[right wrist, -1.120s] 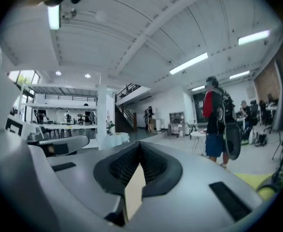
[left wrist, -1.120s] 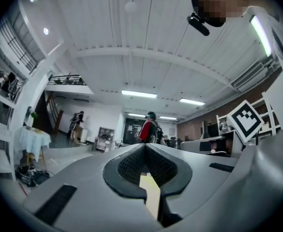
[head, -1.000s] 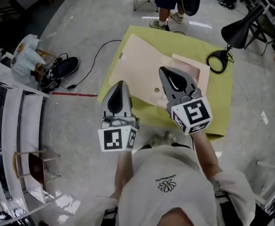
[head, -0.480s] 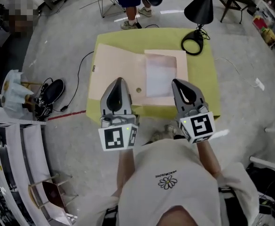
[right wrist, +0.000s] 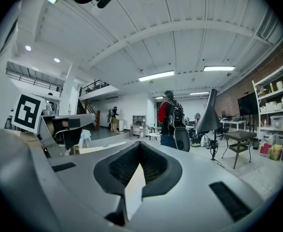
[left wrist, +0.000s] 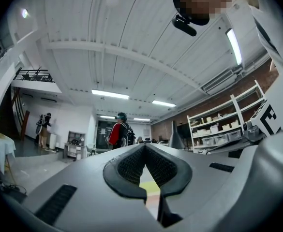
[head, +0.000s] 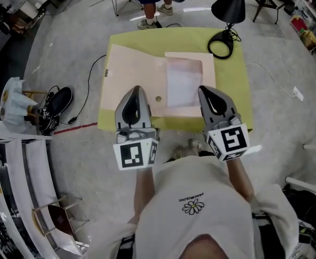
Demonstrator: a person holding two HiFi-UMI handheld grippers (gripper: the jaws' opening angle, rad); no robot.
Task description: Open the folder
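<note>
Head view, both tools held low over the near edge of the table (head: 230, 93). The folder (head: 133, 77) lay flat on the yellow-green top with its cover spread out toward nine o'clock, and a pale sheet (head: 183, 82) showed in the half toward three o'clock, so I judged the opening itself done, with nothing left except perhaps to draw my tools clear. My left gripper (head: 136, 90) had its jaws closed tip to tip with nothing between them, as its own view showed. My right gripper (head: 206, 90) was likewise closed and empty in its own view. Both pointed toward twelve o'clock, roughly level, with the marker cubes nearest my chest. The folder sat at twelve o'clock from both tips. The left tip stood over the cover near the small round hole (head: 158, 98), and the right tip stood over the near corner at the three o'clock side, just beside the sheet. Whether either tip touched the card could not be told from these views. A black lamp (head: 230, 7) stood at the table's one o'clock corner, well apart from the folder.
</note>
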